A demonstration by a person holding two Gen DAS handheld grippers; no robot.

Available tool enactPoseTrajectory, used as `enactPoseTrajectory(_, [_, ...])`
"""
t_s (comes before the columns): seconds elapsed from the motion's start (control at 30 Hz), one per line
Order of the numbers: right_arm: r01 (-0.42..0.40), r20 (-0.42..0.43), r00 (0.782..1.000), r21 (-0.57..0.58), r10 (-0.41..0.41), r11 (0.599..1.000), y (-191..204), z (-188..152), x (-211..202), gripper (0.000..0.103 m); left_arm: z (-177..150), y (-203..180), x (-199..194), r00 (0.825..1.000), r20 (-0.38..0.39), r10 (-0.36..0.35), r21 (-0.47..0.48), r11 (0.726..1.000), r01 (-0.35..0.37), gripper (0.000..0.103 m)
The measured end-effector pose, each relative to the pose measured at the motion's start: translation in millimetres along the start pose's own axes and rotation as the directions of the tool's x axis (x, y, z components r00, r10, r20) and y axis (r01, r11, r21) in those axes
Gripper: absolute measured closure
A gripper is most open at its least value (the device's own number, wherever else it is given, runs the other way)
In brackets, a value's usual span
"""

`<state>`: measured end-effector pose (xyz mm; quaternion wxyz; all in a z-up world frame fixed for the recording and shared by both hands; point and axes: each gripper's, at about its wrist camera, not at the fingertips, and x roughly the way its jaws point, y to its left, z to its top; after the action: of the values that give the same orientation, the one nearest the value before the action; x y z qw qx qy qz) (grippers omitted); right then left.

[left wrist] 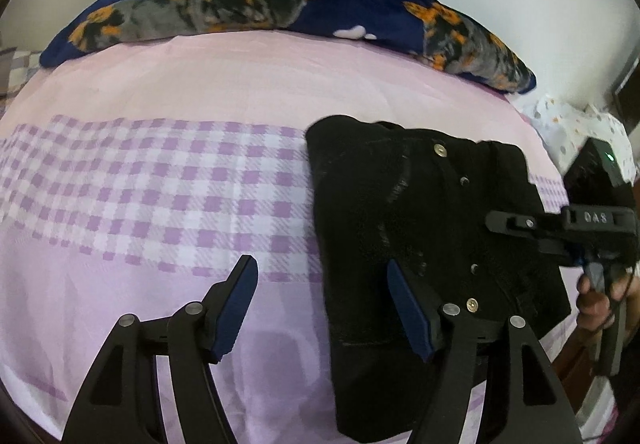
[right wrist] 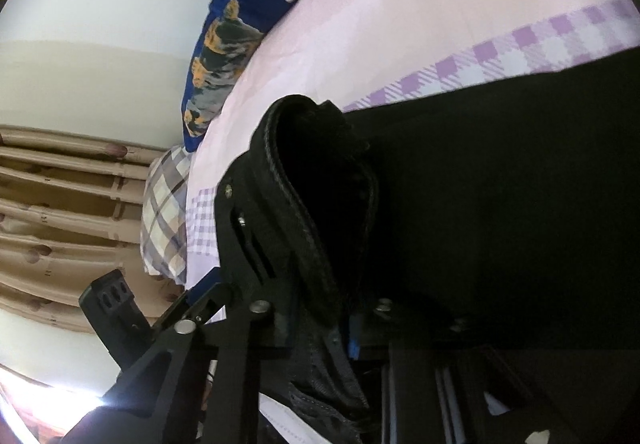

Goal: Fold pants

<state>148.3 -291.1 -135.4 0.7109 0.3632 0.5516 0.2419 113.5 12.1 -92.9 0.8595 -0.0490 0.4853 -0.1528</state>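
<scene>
While my left hand-held gripper (left wrist: 320,308) hovers with its jaws wide and nothing between them, its right finger (left wrist: 408,312) overlaps the left edge of the black pants (left wrist: 420,212). My right hand-held gripper (right wrist: 320,308) is clamped on a thick seamed edge of them. They lie folded on the pink checked bed (left wrist: 160,172), near its right side. The right tool's body reads "DAS" (left wrist: 595,217).

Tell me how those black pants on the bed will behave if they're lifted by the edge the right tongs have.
The black pants will likely flop and sag: the edge pinched in the right tongs already curls over limply. The cloth looks thick, with metal snaps, so probably heavy for fabric. The folded layers may slide apart, since only one edge is gripped and the left tongs are open.
</scene>
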Motion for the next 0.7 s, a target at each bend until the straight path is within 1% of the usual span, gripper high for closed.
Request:
enactPoseTrajectory(0.1, [0.03, 0.031, 0.999, -0.032, -0.029, 0.999, 17.7, -4.9, -9.8, 0.09, 1.2, 9.4, -4.2, 1.0, 0.012, -0.005, -0.038, 0.999, 0.006, 0.035])
enactPoseTrajectory(0.2, [0.017, 0.058, 0.998, -0.055, -0.014, 0.998, 34.4, -7.6, -22.6, 0.091, 3.1, 14.2, -8.1, 1.0, 0.026, -0.007, -0.061, 0.998, 0.009, 0.035])
enactPoseTrajectory(0.27, [-0.019, 0.084, 0.996, -0.062, 0.025, 0.998, 45.1, -8.4, -37.6, 0.092, 4.9, 12.9, -10.6, 0.999, 0.035, -0.009, -0.057, 0.998, 0.011, 0.035])
enactPoseTrajectory(0.4, [-0.017, 0.123, 0.992, -0.106, 0.03, 0.994, 60.3, -8.1, -64.9, 0.092, 11.5, 0.7, -15.5, 0.998, 0.056, -0.022, -0.021, 1.0, 0.023, 0.035])
enactPoseTrajectory(0.53, [0.01, 0.159, 0.987, -0.102, 0.006, 0.995, 52.4, -6.4, -84.0, 0.092, 20.6, -21.1, -17.5, 0.996, 0.071, -0.051, 0.039, 0.998, 0.048, 0.035])
enactPoseTrajectory(0.7, [0.038, 0.221, 0.975, -0.047, -0.027, 0.998, 21.3, -4.8, -105.6, 0.092, 25.5, -56.1, -11.4, 0.994, 0.066, -0.085, 0.132, 0.988, 0.076, 0.035])
